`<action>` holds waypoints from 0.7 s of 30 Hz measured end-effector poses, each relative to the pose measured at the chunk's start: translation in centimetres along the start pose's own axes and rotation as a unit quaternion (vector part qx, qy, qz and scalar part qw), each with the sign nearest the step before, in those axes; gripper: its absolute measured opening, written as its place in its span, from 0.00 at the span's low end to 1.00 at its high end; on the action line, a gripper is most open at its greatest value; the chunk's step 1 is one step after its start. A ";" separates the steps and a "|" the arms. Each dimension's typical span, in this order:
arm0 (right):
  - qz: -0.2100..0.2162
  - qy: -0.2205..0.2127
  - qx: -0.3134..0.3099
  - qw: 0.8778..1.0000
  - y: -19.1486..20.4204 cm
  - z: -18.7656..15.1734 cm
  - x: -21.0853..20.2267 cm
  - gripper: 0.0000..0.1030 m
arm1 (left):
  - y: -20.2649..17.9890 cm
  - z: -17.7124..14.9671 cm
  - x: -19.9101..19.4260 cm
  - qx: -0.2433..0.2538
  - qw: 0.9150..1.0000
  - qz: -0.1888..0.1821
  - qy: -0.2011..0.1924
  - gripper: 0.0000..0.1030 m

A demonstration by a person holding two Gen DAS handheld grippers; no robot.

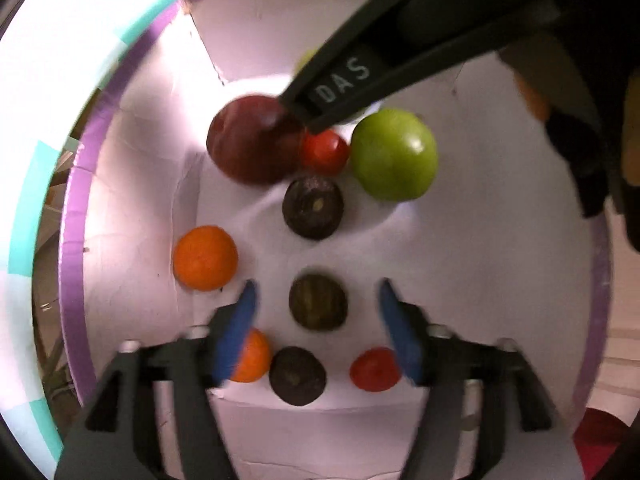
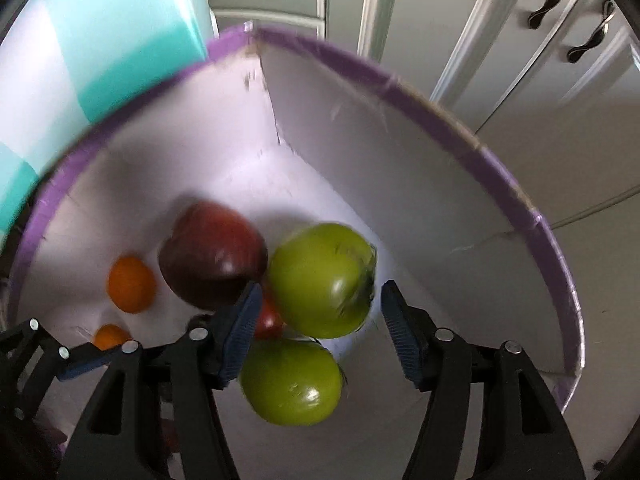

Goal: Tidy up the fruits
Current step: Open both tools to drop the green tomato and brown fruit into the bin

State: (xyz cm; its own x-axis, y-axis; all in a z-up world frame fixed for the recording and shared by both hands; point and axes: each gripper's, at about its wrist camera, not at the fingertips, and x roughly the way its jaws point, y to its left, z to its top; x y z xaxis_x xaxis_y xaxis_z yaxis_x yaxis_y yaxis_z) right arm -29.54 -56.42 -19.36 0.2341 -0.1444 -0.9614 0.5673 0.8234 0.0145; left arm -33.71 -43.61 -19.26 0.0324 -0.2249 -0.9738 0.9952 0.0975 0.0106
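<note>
Fruits lie loose on white floor of purple-rimmed box (image 1: 72, 248): red apple (image 1: 252, 140) touching small tomato (image 1: 324, 151), green apple (image 1: 394, 155) beside, orange (image 1: 205, 258) apart. Left gripper (image 1: 316, 304) spread wide around dark round fruit (image 1: 318, 302), not touching. Right gripper (image 2: 318, 300) spread wide, empty, above second green apple (image 2: 292, 382).

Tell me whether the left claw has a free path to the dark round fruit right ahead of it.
Probably yes. The left claw is open, and the dark round fruit lies between its fingers with nothing over it. The right claw hovers farther back, above the dark red apple.
</note>
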 end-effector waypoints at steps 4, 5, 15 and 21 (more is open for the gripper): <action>-0.004 -0.039 0.009 0.999 -0.1 -0.4 -2.6 0.77 | 0.3 -1.0 -3.4 0.002 0.998 0.015 -0.068 0.91; -0.005 -0.052 0.011 0.999 -0.2 -0.9 -3.4 0.78 | 0.2 -1.4 -5.3 0.006 0.994 0.040 -0.104 0.91; -0.025 -0.137 0.028 0.990 -1.9 -8.6 -9.3 0.84 | -2.3 -2.2 -12.3 0.003 0.981 0.122 -0.151 0.99; -0.033 -0.099 0.025 0.994 -1.1 -9.9 -8.2 0.84 | -2.9 -2.5 -9.8 0.017 0.987 0.111 -0.117 0.99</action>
State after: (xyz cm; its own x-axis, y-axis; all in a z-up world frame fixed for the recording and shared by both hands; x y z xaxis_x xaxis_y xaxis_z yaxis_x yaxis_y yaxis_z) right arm -39.89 -50.71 -14.15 0.3430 -0.3072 -0.8877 0.6245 0.7805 -0.0287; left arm -37.14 -39.28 -10.33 0.2658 -0.4193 -0.8680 0.9637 0.1375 0.2287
